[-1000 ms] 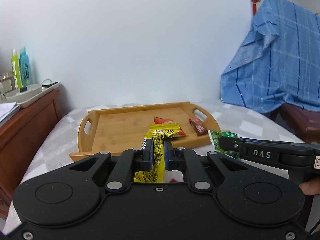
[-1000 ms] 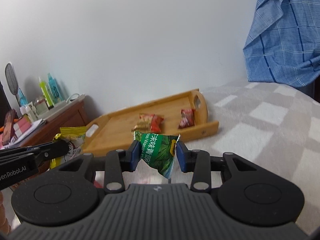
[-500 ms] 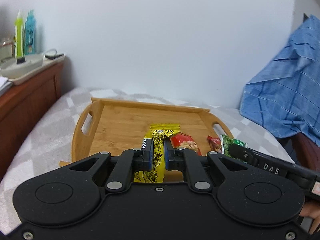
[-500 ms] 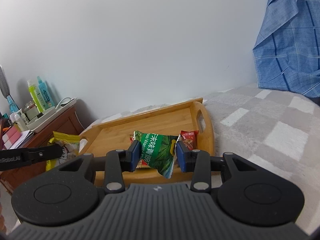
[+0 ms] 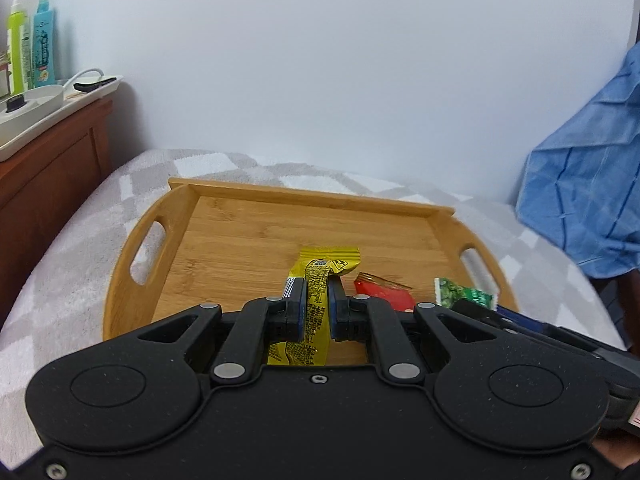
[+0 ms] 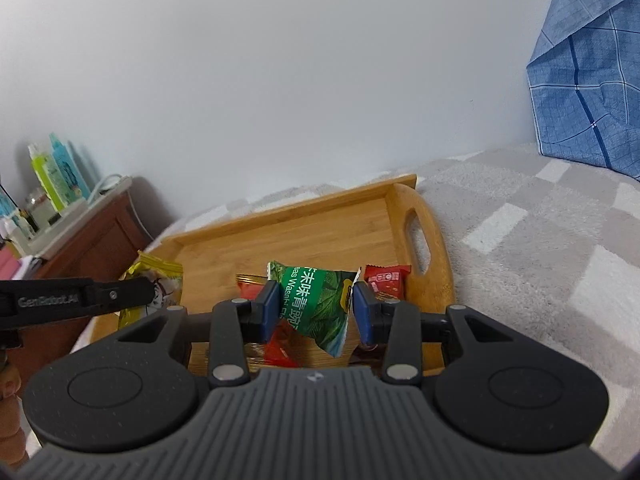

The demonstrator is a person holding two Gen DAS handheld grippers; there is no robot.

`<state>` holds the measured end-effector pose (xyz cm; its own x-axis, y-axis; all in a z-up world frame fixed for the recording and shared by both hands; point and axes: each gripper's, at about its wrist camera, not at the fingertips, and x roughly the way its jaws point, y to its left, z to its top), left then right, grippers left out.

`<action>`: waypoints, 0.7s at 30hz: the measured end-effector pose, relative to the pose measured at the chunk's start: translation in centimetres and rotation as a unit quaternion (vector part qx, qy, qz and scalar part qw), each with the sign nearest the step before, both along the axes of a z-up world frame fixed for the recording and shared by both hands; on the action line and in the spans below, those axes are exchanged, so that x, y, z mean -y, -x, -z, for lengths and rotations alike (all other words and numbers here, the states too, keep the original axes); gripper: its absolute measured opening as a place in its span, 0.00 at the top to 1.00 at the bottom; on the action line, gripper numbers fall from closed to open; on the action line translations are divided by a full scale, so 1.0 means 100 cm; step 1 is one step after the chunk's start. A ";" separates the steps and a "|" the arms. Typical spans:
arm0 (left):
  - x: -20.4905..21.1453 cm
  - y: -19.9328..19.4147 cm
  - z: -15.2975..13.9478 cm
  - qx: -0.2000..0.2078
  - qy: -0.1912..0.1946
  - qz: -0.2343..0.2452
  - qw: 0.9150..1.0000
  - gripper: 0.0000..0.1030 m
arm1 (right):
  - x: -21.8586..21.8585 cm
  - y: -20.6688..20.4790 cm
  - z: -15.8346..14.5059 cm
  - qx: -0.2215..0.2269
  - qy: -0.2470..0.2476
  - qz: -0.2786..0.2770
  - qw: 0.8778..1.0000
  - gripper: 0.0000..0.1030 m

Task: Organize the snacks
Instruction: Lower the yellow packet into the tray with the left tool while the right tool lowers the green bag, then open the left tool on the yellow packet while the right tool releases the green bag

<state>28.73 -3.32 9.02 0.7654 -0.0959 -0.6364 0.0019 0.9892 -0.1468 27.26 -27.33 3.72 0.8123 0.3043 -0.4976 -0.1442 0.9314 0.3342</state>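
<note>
White wall and a grey checked bed frame both views. Left hand-held gripper (image 5: 316, 304) pinches a yellow foil snack packet (image 5: 320, 280); right hand-held gripper (image 6: 316, 312) clamps a green wasabi-pea packet (image 6: 316, 300). Both tilt down over the bamboo tray's (image 5: 132, 248) near edge, seemingly for dropping beside the red packets (image 6: 386, 278).

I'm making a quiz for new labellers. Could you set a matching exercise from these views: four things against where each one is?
Things:
1 yellow packet
2 green packet
3 small red packet
4 bamboo tray

Places:
A in the right claw
B on the grey checked blanket
C in the left claw
D lying on the tray near its right handle

Pairs: 1-C, 2-A, 3-D, 4-B
</note>
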 end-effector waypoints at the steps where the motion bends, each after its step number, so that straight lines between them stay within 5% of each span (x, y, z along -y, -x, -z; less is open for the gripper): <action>1: 0.002 -0.005 0.003 -0.004 -0.004 -0.001 1.000 0.90 | 0.000 -0.002 0.001 -0.002 0.002 0.000 1.000 0.58; 21: 0.025 -0.028 0.025 -0.035 -0.022 0.011 0.999 0.82 | 0.002 -0.020 0.005 -0.033 0.015 -0.017 0.999 0.55</action>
<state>31.55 -5.78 6.48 0.7173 -0.0836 -0.6918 0.0154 0.9944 -0.1042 29.21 -27.52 3.23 0.7676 0.3149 -0.5583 -0.1542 0.9362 0.3159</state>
